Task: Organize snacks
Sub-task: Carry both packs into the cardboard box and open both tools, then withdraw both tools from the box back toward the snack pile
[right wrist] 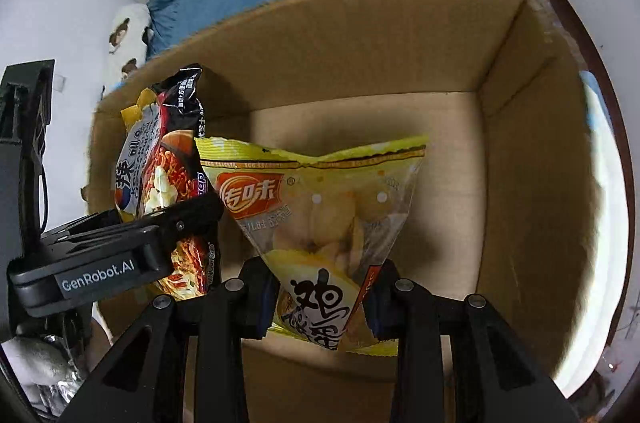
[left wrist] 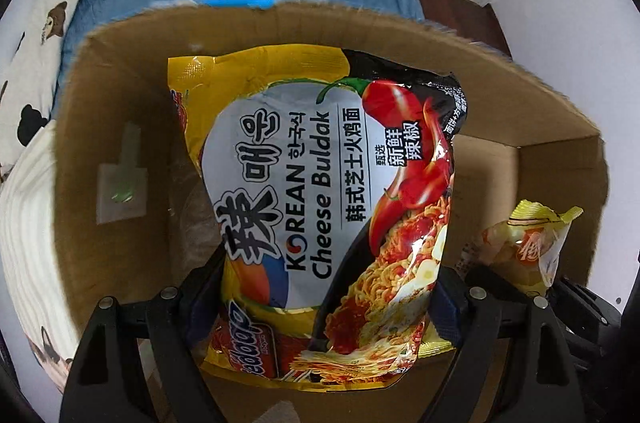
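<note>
The noodle packet (left wrist: pixel 320 191) hangs over the cardboard box (left wrist: pixel 120 95), pinched by the left gripper (left wrist: pixel 324 299) fingers. At three o'clock, the right gripper (right wrist: pixel 320 299) fingers clamp the chip bag (right wrist: pixel 320 215) inside the box.

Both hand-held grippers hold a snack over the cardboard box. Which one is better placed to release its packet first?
Probably the right hand-held gripper: its chips bag hangs over bare box floor. The left one holds the noodle packet near the box's side wall.
</note>
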A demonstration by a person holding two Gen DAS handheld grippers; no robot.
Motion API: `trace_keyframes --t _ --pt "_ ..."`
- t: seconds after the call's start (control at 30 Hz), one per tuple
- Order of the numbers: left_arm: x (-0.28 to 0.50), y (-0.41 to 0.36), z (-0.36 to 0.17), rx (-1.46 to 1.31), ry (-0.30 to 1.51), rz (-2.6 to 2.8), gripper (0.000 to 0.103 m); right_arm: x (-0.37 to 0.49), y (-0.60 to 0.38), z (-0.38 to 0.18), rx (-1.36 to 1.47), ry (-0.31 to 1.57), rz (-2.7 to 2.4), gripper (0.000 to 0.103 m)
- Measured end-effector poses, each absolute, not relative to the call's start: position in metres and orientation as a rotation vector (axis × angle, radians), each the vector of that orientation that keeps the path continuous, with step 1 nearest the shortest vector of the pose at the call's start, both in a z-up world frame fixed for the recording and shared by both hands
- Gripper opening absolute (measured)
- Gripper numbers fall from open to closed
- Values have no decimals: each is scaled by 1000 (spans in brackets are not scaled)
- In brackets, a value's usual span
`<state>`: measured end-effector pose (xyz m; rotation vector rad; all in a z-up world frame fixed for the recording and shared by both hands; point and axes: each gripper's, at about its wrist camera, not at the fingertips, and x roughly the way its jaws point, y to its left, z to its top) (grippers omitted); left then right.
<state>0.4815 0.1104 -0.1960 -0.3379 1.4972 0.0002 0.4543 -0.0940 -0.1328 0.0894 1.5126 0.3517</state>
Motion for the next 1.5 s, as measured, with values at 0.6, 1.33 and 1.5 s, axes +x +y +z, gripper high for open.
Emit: trace_keyframes --t 0.6,1.33,1.5 --pt "490 100 -159 -321 1452 -17 92 461 -52 -154 -27 1543 324 97" --pt "375 91 -71 -166 1179 76 92 368 -96 -69 -48 1268 252 97" --pt "345 91 -46 -150 1112 77 92 338 -102 -43 -42 1205 254 97"
